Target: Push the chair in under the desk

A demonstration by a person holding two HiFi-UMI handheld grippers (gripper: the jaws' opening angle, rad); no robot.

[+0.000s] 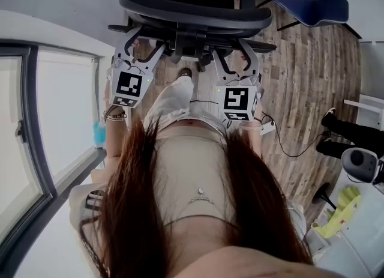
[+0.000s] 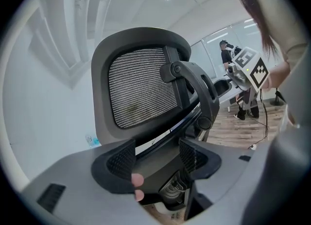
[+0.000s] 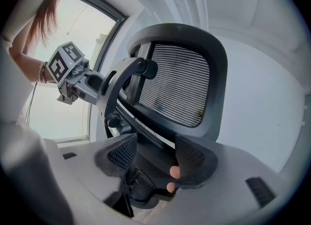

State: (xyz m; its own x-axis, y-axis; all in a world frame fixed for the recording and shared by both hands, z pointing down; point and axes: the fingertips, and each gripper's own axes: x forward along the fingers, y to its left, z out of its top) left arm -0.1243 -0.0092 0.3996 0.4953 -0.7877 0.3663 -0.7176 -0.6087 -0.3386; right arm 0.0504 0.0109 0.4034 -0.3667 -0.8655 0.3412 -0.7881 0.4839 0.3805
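Note:
A black mesh-backed office chair (image 1: 192, 6) stands right in front of me on the wood floor, its back towards me. My left gripper (image 1: 141, 42) and right gripper (image 1: 234, 51) are both at the lower back frame, side by side. In the left gripper view the jaws of the left gripper (image 2: 154, 157) stand open with the chair's back support (image 2: 160, 170) between the pads. The right gripper (image 3: 155, 153) is likewise open around the same support (image 3: 146, 180), below the mesh headrest (image 3: 175, 85). No desk shows clearly.
A blue chair (image 1: 312, 0) stands at the far right. A cable (image 1: 288, 145) trails over the floor on the right, near a bystander's black shoes (image 1: 342, 129). A window (image 1: 24, 132) runs along the left. A white device (image 1: 360, 163) and yellow cloth (image 1: 342, 211) sit lower right.

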